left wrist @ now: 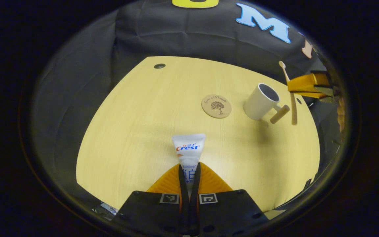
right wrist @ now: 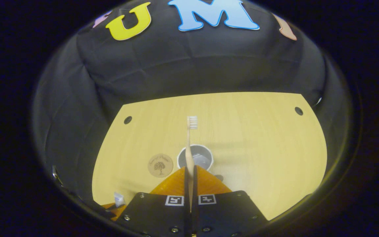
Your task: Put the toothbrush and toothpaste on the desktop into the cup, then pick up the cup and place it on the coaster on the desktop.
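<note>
The white ceramic cup with a wooden handle (left wrist: pixel 262 100) stands upright on the pale wooden desktop (left wrist: pixel 143 131), just beside the round cork coaster printed with a tree (left wrist: pixel 216 106). The left gripper (left wrist: pixel 189 171) clamps both orange fingers on the white toothpaste tube (left wrist: pixel 189 149), held well short of the cup. The right gripper (right wrist: pixel 191 174) pinches the wooden-handled toothbrush (right wrist: pixel 189 144) above the cup's open mouth, bristles pointing away.

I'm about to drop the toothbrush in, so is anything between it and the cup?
Nothing visible is. The right gripper holds the toothbrush above the desk, close to the cup, whose mouth looks open and empty. The coaster lies beside the cup, apart from it.
</note>
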`<state>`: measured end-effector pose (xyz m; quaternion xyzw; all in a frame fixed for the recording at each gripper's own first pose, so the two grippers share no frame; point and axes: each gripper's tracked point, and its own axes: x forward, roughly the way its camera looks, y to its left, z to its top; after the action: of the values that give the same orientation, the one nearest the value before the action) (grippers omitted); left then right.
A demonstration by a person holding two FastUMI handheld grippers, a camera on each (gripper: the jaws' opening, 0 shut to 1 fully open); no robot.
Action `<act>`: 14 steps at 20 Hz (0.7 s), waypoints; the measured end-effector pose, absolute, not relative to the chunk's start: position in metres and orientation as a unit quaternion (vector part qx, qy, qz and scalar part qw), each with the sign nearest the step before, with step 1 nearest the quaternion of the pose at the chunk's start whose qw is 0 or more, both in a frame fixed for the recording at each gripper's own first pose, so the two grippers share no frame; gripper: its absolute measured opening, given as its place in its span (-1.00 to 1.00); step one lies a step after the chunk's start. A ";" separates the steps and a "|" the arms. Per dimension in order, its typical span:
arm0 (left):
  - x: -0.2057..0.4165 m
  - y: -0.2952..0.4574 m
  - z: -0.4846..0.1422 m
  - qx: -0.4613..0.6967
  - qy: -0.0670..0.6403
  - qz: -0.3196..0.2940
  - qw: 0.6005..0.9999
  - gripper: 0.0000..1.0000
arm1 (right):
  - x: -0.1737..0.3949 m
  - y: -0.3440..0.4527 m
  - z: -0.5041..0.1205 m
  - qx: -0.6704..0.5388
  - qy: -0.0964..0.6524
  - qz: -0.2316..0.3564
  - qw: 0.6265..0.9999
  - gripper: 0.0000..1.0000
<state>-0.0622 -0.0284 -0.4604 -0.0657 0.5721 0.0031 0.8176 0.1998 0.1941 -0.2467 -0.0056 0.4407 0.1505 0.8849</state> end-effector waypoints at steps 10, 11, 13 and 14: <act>-0.071 -0.022 -0.439 -0.089 0.560 0.020 0.823 -0.84 | 0.281 0.208 -0.244 0.021 0.389 0.128 0.912 -0.97; -0.070 -0.023 -0.437 -0.089 0.560 0.022 0.824 -0.84 | 0.284 0.208 -0.249 0.019 0.387 0.124 0.914 -0.97; -0.070 -0.024 -0.434 -0.089 0.559 0.023 0.824 -0.84 | 0.289 0.209 -0.253 0.013 0.375 0.123 0.919 -0.97; -0.071 -0.024 -0.434 -0.087 0.559 0.023 0.825 -0.84 | 0.293 0.211 -0.252 0.014 0.365 0.123 0.923 -0.97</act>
<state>-0.0705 -0.0239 -0.4339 -0.0868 0.5587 0.0233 0.8245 0.2930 0.2107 -0.2524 0.0140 0.3650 0.1232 0.9227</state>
